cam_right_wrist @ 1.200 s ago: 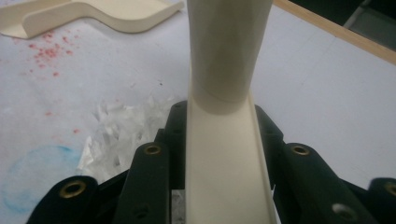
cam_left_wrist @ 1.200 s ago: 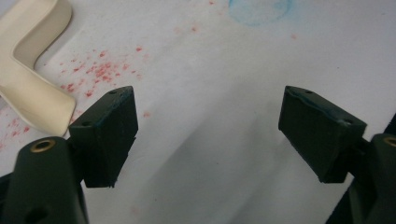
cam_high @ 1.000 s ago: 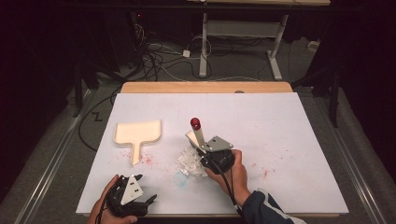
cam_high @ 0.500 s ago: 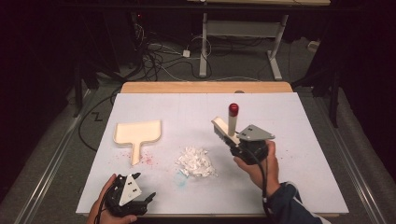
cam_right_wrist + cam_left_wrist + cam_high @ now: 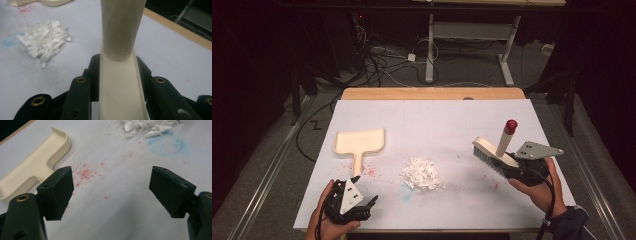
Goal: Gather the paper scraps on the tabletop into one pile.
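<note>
With my right gripper (image 5: pixel 507 162) clamped on the brush (image 5: pixel 492 155), well right of the paper scraps (image 5: pixel 422 173), a hard sweep could scatter them past the dustpan (image 5: pixel 359 142); my left gripper (image 5: pixel 367 205) jaws stand wide.

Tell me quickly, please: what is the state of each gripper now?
Left gripper: open, holding nothing.
Right gripper: closed on the brush.

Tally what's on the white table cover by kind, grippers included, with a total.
Grippers: 2, the left gripper open and empty, the right gripper shut on the brush
Brush: 1
Cream dustpan: 1
Pile of white shreds: 1
Total: 5
</note>
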Tool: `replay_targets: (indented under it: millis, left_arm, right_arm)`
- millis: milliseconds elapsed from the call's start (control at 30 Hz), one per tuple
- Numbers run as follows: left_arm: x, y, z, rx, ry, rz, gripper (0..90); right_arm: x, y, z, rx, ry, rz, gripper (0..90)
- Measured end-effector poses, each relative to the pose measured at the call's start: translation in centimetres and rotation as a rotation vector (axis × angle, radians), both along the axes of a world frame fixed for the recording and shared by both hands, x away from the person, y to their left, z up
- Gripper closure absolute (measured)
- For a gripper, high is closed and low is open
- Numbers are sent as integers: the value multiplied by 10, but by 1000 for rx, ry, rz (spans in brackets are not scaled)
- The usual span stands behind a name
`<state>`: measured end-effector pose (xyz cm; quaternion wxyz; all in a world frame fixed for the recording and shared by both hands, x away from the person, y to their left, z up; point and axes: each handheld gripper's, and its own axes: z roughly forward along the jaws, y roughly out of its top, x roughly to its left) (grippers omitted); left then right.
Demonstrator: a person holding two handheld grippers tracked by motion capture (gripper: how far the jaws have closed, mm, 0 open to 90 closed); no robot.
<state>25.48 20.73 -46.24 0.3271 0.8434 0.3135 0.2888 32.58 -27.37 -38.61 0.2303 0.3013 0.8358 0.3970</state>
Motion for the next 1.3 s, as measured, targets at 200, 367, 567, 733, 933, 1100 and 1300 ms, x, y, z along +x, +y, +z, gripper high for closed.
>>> replay_targets:
  millis: [200, 367, 567, 733, 933, 1100, 1300]
  left_arm:
    - [22, 3, 6, -49, -77, 15, 176]
    - [24, 4, 16, -99, -161, 34, 176]
    - [13, 1, 18, -109, -199, 24, 176]
    - [8, -4, 15, -87, -185, 11, 176]
    - [7, -5, 11, -74, -153, 18, 173]
    - [7, -2, 10, -62, -149, 18, 173]
    - [6, -1, 9, -52, -137, 22, 173]
  right_arm:
    - [-8, -7, -1, -11, 93, 105, 678]
    - [-15, -7, 4, -44, 201, 214, 678]
    - [-7, -5, -8, -65, 374, 313, 676]
    - [7, -3, -18, -52, 438, 321, 672]
    - [29, -4, -26, -64, 433, 266, 653]
    - [38, -6, -28, -64, 445, 258, 643]
    - [38, -20, -20, -92, 485, 294, 659]
